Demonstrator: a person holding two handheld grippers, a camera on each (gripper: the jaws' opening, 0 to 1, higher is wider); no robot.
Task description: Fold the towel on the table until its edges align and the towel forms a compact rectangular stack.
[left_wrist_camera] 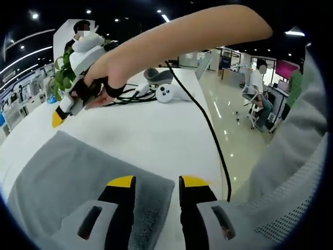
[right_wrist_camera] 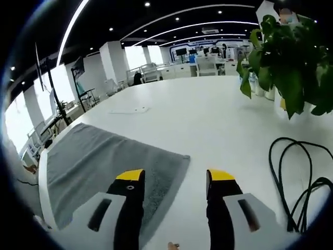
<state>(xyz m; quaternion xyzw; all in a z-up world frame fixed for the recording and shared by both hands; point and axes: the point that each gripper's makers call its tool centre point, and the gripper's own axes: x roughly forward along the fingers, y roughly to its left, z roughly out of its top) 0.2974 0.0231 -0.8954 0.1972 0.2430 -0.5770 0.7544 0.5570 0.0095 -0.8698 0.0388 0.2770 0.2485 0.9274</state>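
- Left gripper view: I found the left gripper (left_wrist_camera: 155, 183) released, jaws apart astride the near corner of the grey towel (left_wrist_camera: 73, 177), which lay flat from 6 to 9 o'clock on the white table (left_wrist_camera: 156, 130). At 10 o'clock I saw the right gripper (left_wrist_camera: 78, 78) in a hand.
- Right gripper view: the right gripper (right_wrist_camera: 176, 179) was released over the towel (right_wrist_camera: 104, 161) corner at 7 o'clock. A black cable (right_wrist_camera: 302, 177) lay at 4 o'clock and a plant (right_wrist_camera: 291, 57) at 2 o'clock.
- Risk, in my judgement: closing beside the corner would miss the cloth; uneven lifting would misalign the edges.

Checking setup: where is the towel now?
The grey towel lies flat on the white table, under both grippers; right gripper view shows it lower left.
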